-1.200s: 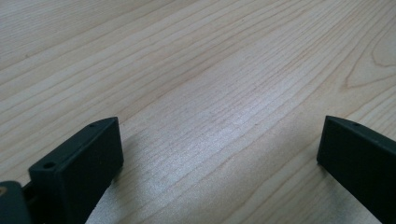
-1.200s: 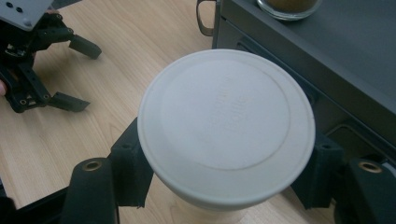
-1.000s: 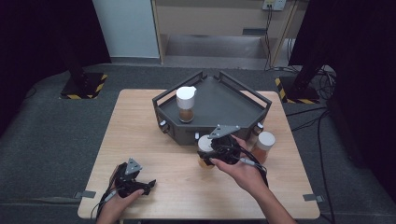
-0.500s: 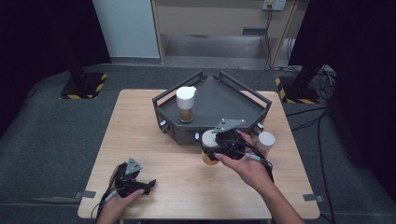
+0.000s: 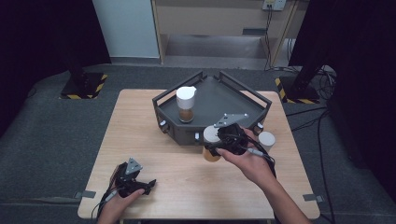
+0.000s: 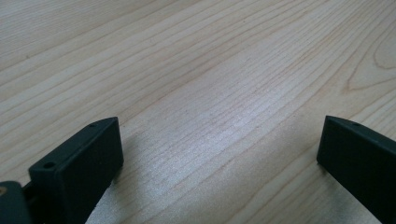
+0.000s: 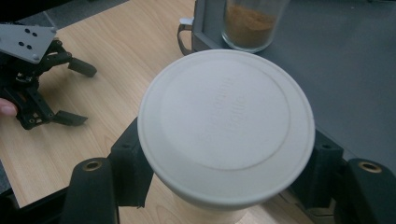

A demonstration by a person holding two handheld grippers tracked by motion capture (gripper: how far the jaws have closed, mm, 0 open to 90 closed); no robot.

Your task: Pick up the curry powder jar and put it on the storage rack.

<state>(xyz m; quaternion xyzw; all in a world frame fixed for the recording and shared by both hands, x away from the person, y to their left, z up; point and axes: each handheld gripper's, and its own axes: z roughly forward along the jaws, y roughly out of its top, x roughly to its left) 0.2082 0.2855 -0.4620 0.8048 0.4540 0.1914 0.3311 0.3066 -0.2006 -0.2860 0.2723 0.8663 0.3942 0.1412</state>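
The right tool (image 5: 215, 145) is clamped on a white-lidded jar (image 5: 211, 143) of brown powder, its jaws pressing the sides just under the lid (image 7: 226, 123). The jar is held above the wooden surface (image 5: 140, 130), just in front of the dark grey tray (image 5: 224, 95). A second lidded jar (image 5: 186, 103) stands upright inside the tray, and a third jar (image 5: 266, 140) stands on the surface beside the tray's right corner. The left tool (image 5: 140, 185) rests low near the surface's front left edge, well apart from the jars, its jaws spread wide with nothing between them.
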